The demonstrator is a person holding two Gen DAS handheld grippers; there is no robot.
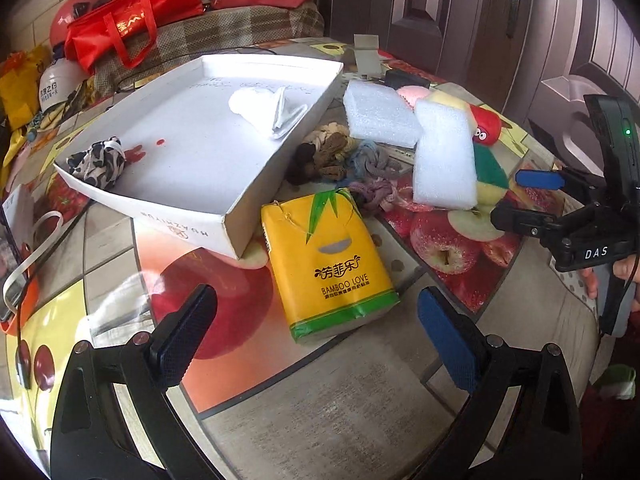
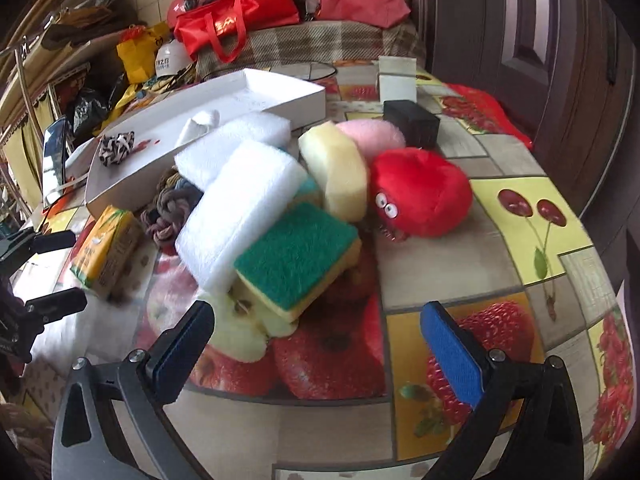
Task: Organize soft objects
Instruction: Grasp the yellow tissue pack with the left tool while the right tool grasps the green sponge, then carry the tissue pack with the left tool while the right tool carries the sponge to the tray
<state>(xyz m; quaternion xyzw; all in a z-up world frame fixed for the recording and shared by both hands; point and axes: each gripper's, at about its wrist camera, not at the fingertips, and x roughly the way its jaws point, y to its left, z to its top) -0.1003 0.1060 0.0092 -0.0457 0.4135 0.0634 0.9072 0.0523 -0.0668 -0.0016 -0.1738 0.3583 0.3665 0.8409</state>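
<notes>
A white tray (image 1: 120, 128) holds a black-and-white scrunchie (image 1: 98, 163) and a folded white cloth (image 1: 268, 108). A yellow tissue pack (image 1: 326, 264) lies just ahead of my open, empty left gripper (image 1: 320, 328). Knotted hair ties (image 1: 340, 160), white foam blocks (image 1: 444, 156), a green-and-yellow sponge (image 2: 298, 256), a yellow sponge (image 2: 336, 168), a pink plush (image 2: 372, 134) and a red plush (image 2: 420, 192) are piled right of the tray. My right gripper (image 2: 320, 340) is open and empty, just short of the green sponge; it also shows in the left wrist view (image 1: 524, 200).
The table (image 2: 500, 200) has a fruit-patterned cover. A black box (image 2: 412, 122) and a small white box (image 2: 396, 78) stand at the back. Red bags (image 1: 128, 28) and helmets lie on a plaid couch behind. A phone with a cable (image 1: 16, 264) lies at the left edge.
</notes>
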